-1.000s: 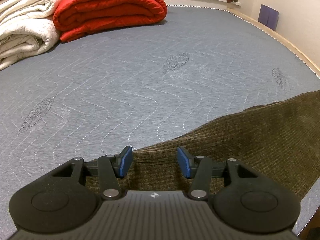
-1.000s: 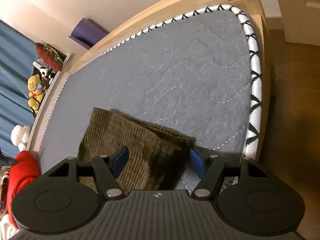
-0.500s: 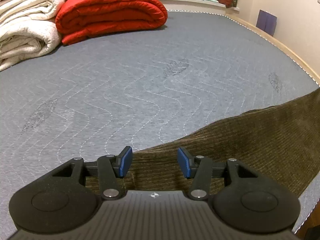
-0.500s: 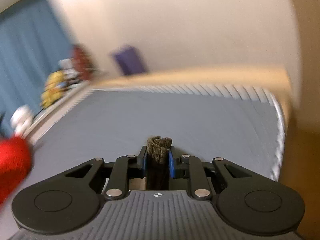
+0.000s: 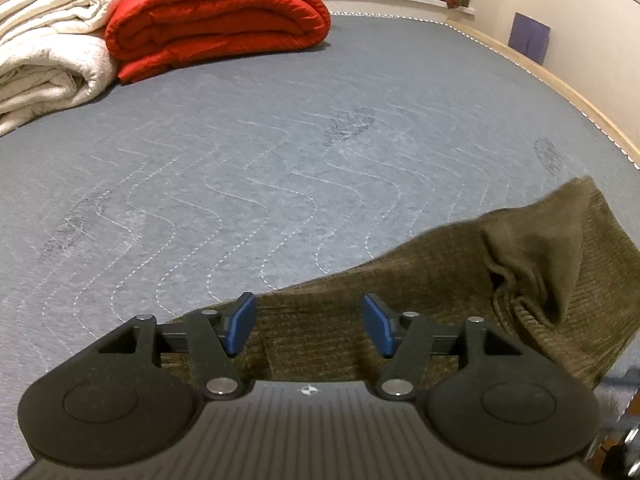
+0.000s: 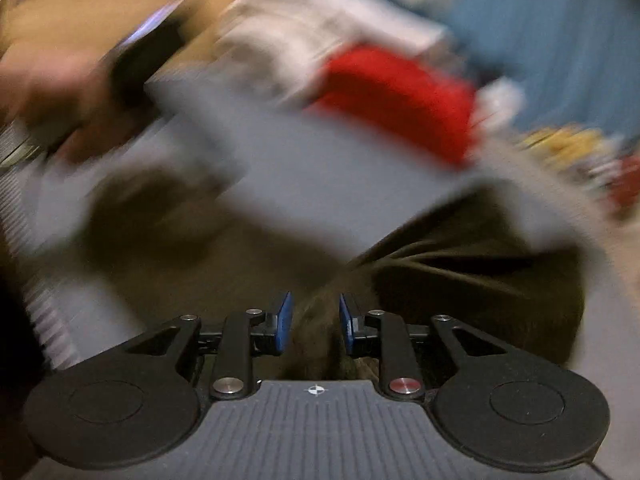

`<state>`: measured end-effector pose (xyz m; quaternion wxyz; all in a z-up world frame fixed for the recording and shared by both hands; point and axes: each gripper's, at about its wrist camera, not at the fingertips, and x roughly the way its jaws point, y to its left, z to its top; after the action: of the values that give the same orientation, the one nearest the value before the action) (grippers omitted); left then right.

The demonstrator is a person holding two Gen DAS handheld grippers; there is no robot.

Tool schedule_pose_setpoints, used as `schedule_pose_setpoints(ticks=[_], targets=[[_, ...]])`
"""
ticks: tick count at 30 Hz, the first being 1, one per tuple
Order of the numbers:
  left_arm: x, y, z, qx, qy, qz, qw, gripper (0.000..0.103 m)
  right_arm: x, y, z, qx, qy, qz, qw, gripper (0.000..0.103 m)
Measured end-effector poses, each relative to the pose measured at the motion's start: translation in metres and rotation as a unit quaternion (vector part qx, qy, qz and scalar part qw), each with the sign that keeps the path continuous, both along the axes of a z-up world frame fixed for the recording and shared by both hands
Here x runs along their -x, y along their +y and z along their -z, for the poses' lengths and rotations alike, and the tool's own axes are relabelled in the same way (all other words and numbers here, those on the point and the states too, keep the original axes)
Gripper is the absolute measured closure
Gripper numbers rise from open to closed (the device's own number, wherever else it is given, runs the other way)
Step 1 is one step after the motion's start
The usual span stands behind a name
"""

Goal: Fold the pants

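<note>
Two hand-held grippers work one pair of pants (image 5: 420,292), olive-brown corduroy lying on the grey quilted mattress (image 5: 280,168), at its near edge.

The left gripper (image 5: 308,326) stands over the near end of the pants; its jaws are opening, pads wide apart and pressing nothing, cloth only beneath them. To its right the far end of the pants rises off the mattress in a raised flap.

The right gripper (image 6: 315,322) has a bunch of that corduroy between its narrow-set pads; the jaws are easing open, yet the cloth seems pinched. This view is heavily blurred.

Judgement: the fold-over is under way. To do it well, the left gripper should pin the near end, and the right should lay hem on waistband squarely before letting go.

No brand, label or writing is legible anywhere.
</note>
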<state>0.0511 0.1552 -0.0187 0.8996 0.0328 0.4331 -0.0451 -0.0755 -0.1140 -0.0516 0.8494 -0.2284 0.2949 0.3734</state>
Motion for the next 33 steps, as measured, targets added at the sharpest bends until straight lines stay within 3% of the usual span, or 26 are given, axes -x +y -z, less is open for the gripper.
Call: schedule_pose_setpoints(ticks=[1, 3, 5, 8, 10, 14, 18, 21, 25, 28, 30, 31, 33], targets=[[0.001, -0.002, 0.001, 0.002, 0.001, 0.005, 1.0, 0.038, 0.005, 0.003, 0.004, 0.006, 0.006, -0.015, 1.0, 0.077], [0.001, -0.007, 0.004, 0.01, 0.007, 0.019, 0.9997, 0.038, 0.007, -0.001, 0.0, -0.002, 0.013, -0.025, 1.0, 0.063], [-0.001, -0.014, 0.007, 0.029, 0.013, 0.034, 0.9989, 0.038, 0.0, -0.011, -0.011, -0.024, 0.017, -0.005, 1.0, 0.057], [-0.006, -0.028, 0.009, 0.095, 0.026, 0.061, 0.9933, 0.042, -0.02, -0.034, -0.022, -0.051, 0.03, 0.043, 0.997, 0.055], [-0.011, -0.04, 0.011, 0.145, 0.036, 0.081, 0.9854, 0.047, -0.028, -0.045, -0.021, -0.054, 0.04, 0.066, 0.996, 0.053], [-0.027, -0.065, 0.021, 0.239, 0.069, 0.099, 0.9636, 0.045, -0.039, -0.053, -0.004, -0.034, 0.057, 0.071, 0.995, 0.051], [-0.054, -0.08, 0.044, 0.294, 0.106, 0.07, 0.9471, 0.024, -0.038, -0.043, 0.014, -0.013, 0.045, 0.061, 0.997, 0.051], [-0.073, -0.088, 0.062, 0.312, 0.134, 0.052, 0.9392, 0.022, -0.037, -0.027, 0.023, -0.01, 0.055, 0.045, 0.997, 0.051], [-0.089, -0.099, 0.08, 0.326, 0.154, 0.041, 0.9318, 0.022, -0.033, -0.013, 0.029, 0.025, 0.029, 0.015, 0.999, 0.051], [-0.091, -0.119, 0.083, 0.288, 0.144, 0.084, 0.9432, 0.022, -0.037, -0.013, 0.027, 0.02, 0.038, 0.013, 0.999, 0.055], [-0.093, -0.124, 0.086, 0.268, 0.131, 0.092, 0.95, 0.027, -0.038, -0.012, 0.026, 0.013, 0.053, -0.007, 0.998, 0.083], [-0.094, -0.123, 0.087, 0.272, 0.129, 0.084, 0.9498, 0.031, -0.036, -0.011, 0.026, 0.015, 0.052, -0.016, 0.998, 0.087], [-0.094, -0.116, 0.083, 0.267, 0.113, 0.074, 0.9543, 0.076, -0.028, -0.008, 0.025, 0.029, 0.028, -0.029, 0.999, 0.092]])
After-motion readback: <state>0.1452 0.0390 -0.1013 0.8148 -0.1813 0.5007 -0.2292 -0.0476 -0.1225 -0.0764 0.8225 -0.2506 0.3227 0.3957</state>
